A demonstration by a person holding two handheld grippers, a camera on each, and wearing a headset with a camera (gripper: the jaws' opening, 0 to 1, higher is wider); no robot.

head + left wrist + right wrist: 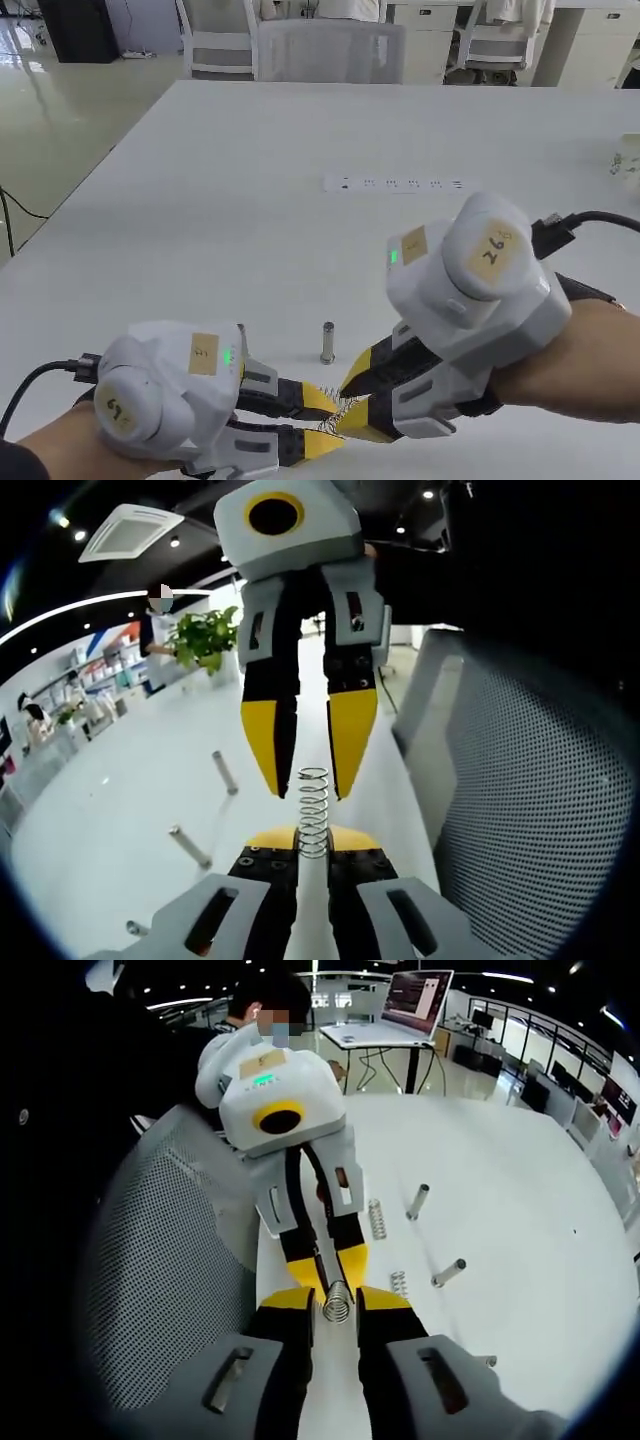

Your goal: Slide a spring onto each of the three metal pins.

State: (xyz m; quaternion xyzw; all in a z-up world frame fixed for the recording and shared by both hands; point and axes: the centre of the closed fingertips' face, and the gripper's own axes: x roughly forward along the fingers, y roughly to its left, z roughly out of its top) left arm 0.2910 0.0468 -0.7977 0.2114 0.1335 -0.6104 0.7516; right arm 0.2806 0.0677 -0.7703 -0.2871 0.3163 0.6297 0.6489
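**Item:** spring [313, 805], one, bare steel coil.

**Location:** in the air between the two gripper noses, low over the near part of the tabletop [300, 130]. In the head view it sits at 3 o'clock of the left hand-held gripper [312, 845] and at 8 o'clock of the right hand-held gripper [337, 1305].

**Holders:**
- Left hand-held gripper: jaws drawn nearly together on the coil's lower turns.
- Right hand-held gripper: jaws part open, yellow tips bracketing the coil's free end (no contact shows in the left gripper view, though it is a close call).

**Target:** upright pin [327, 342], bare, at 12 o'clock of the spring in the head view, near but apart.

**Stock:** one loose spring [377, 1218] and a second loose spring [399, 1282] lie on the tabletop.

**Hazards, as judged:**
- The coil is pinched at one end only, so an off-centre closure by the right jaws could flick it out sideways.
- Too hard a squeeze could flatten turns, and the bore would then catch on the pin.
- The pin stands free on a narrow base, so a sideways nudge from the coil end or a jaw tip could topple it.
- Both noses crowd one spot, so the tips could knock together.
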